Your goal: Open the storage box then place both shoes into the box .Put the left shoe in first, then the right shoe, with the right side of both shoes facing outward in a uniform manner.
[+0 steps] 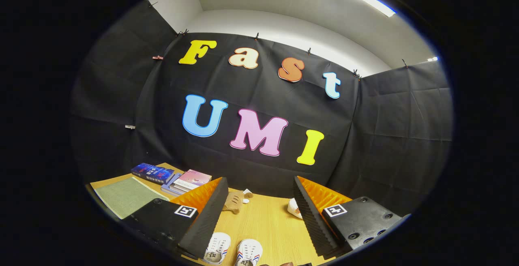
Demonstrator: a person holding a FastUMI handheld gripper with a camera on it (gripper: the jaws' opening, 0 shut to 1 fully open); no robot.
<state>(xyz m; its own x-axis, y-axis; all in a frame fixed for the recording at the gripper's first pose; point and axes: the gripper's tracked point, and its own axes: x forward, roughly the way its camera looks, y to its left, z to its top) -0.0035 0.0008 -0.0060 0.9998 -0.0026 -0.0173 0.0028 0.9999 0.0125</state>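
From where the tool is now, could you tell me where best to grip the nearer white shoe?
Probably across its sides at the laced midfoot. The left white shoe lies toe-forward between the open tool's fingers, beside the other shoe, so come straight down from above.

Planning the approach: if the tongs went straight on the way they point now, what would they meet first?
Probably nothing close. The tongs stand open over bare table, with the shoes below them; straight on, the black cloth wall beyond the table looks first, though depth is unclear.
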